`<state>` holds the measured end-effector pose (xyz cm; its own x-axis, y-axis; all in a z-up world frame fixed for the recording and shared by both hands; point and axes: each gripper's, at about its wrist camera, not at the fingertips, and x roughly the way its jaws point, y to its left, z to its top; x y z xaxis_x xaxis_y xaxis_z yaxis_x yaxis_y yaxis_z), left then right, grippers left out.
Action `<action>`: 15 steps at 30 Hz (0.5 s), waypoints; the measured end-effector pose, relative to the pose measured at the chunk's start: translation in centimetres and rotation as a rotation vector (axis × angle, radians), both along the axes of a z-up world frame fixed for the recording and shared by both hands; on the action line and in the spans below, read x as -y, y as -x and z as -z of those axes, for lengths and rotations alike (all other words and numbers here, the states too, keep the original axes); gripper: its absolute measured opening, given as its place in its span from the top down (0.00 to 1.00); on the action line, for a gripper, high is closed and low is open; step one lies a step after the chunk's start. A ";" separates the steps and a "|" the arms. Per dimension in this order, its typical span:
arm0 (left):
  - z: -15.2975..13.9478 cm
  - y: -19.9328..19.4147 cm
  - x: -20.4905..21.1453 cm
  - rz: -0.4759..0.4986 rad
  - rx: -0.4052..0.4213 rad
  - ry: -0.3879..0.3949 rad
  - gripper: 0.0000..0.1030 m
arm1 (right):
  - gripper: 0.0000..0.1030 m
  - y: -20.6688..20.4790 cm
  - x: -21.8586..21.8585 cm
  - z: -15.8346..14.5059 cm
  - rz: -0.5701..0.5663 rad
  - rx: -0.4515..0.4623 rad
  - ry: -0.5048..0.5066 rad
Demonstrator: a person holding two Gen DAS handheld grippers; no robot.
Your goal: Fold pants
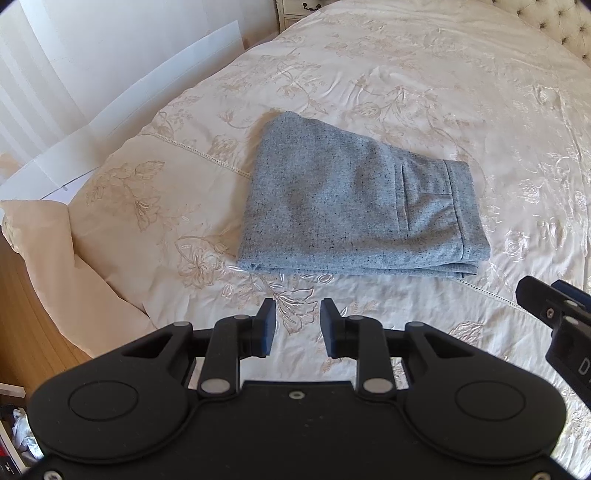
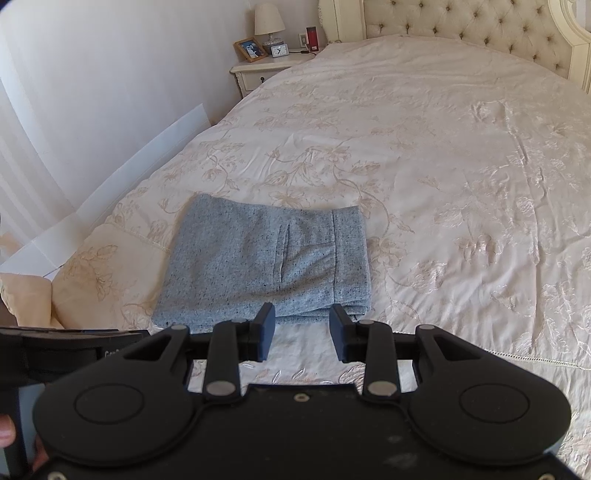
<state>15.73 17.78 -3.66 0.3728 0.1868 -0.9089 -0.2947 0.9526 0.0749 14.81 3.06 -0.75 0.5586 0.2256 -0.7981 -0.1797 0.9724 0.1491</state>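
Note:
The grey speckled pants [image 1: 347, 206] lie folded into a compact stack on the cream bedspread, back pocket and waistband facing up; they also show in the right wrist view [image 2: 266, 266]. My left gripper [image 1: 297, 328] is open and empty, just short of the stack's near edge. My right gripper [image 2: 302, 330] is open and empty, its fingertips close to the stack's near right corner. The right gripper's body shows at the right edge of the left wrist view [image 1: 554, 317].
The embroidered bedspread [image 2: 443, 166] covers a large bed with a tufted headboard [image 2: 461, 22]. A nightstand [image 2: 266, 72] with lamp, clock and photo frame stands at the far left. A pillow [image 1: 55, 251] hangs at the bed's left edge by the wall.

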 end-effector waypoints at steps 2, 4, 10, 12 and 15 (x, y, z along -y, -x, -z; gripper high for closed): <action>0.1 0.0 0.0 -0.001 -0.001 -0.001 0.64 | 0.66 -0.1 -0.1 0.0 0.000 0.000 0.000; 0.1 0.0 0.0 -0.001 -0.001 0.000 0.64 | 0.66 -0.1 -0.1 0.0 -0.001 0.000 -0.001; 0.2 -0.2 -0.3 0.000 -0.005 0.004 0.64 | 0.66 -0.2 -0.3 0.2 0.002 -0.008 0.002; 0.2 -0.2 -0.3 0.001 -0.005 0.005 0.64 | 0.66 -0.3 -0.3 0.3 0.004 -0.010 0.002; 0.4 -0.3 -0.4 0.005 -0.009 0.008 0.64 | 0.66 -0.3 -0.4 0.4 0.007 -0.013 0.005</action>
<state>16.05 18.21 -4.05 0.3652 0.1778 -0.9138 -0.2895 0.9546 0.0700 15.08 3.47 -1.15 0.5495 0.2172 -0.8067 -0.1706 0.9744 0.1461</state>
